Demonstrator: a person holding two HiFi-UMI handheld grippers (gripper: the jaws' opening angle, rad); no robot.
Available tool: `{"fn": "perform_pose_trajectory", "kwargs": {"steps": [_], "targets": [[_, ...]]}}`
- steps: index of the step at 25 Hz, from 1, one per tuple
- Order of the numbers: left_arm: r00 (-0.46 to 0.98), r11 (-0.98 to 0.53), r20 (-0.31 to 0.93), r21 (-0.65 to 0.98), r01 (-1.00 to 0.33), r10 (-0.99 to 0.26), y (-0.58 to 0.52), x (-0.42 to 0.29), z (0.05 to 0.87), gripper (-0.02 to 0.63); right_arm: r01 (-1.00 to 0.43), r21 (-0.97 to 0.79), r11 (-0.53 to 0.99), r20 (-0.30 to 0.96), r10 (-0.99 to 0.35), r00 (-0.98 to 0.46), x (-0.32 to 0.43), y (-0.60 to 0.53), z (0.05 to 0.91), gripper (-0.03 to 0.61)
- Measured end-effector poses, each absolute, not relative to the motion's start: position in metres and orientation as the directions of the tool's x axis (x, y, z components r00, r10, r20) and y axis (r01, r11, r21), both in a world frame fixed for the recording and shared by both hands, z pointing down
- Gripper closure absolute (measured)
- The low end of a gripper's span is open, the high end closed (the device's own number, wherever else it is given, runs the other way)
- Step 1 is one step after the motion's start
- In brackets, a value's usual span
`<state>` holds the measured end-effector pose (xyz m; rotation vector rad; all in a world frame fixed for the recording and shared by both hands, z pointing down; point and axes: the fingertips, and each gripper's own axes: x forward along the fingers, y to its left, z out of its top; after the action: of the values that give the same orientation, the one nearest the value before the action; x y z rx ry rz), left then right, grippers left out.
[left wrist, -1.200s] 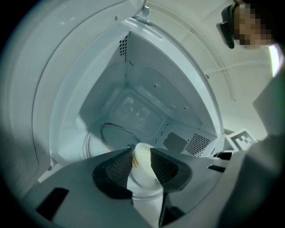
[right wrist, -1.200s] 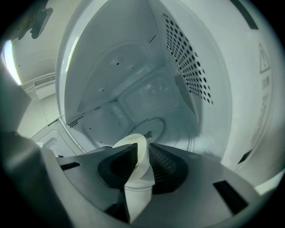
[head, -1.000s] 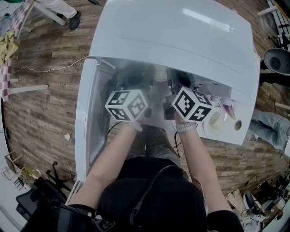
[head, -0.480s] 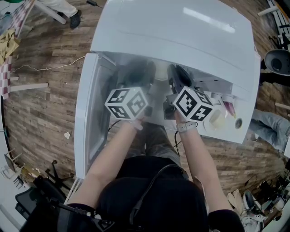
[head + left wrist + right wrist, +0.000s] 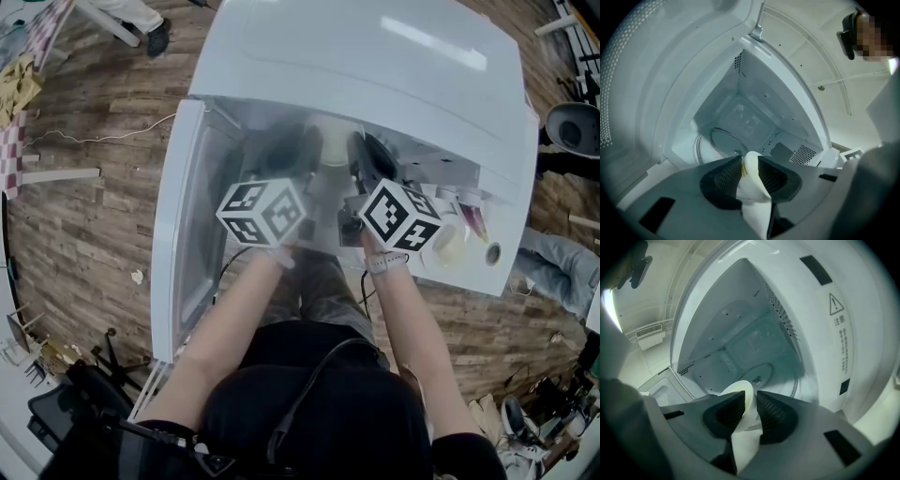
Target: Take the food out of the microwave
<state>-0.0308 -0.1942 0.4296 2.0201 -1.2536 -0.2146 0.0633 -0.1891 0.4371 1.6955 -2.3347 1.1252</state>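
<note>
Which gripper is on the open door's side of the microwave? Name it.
The left gripper, beside the open door; the right gripper sits by the knobs. Both sets of jaws clamp the white dish.

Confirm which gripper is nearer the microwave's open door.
Left. The left gripper is on the door side; the right gripper is on the far side, by the control panel. Both grip the white dish.

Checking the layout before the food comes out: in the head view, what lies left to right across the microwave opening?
Open microwave door, left gripper's marker cube, white dish, right gripper's marker cube, control knob.
</note>
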Motion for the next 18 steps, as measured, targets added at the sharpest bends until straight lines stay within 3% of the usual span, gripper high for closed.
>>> {"fn": "perform_pose_trajectory", "kwargs": {"steps": [18], "targets": [[0.477, -0.229, 0.221, 0.661, -0.714, -0.85, -0.172, -0.031, 0.424, 0.499, -0.826, -0.536, 0.172, 0.406, -0.806, -0.431, 0.063, -0.171, 0.429, 0.489]]}}
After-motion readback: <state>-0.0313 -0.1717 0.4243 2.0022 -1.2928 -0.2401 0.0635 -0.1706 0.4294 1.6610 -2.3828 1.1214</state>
